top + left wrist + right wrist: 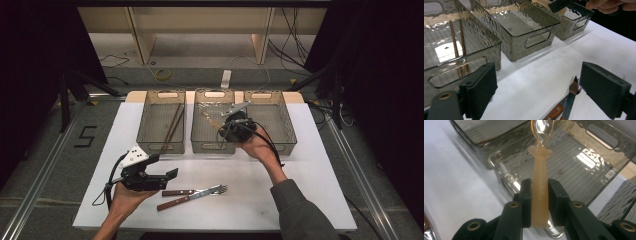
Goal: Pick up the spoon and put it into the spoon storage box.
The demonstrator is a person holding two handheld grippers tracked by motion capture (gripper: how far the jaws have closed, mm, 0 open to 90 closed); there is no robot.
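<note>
The right tool [539, 195] is clamping the pale, matte handle of a spoon [541, 182], whose glossy bowl is hanging over the middle smoky, ribbed plastic bin [214, 145]. The left tool [539, 87] is gaping wide and holding nothing, hovering above the white tabletop [300, 165] near a wooden-handled knife [179, 192] and fork [192, 197]. Grey floor is surrounding everything.
</note>
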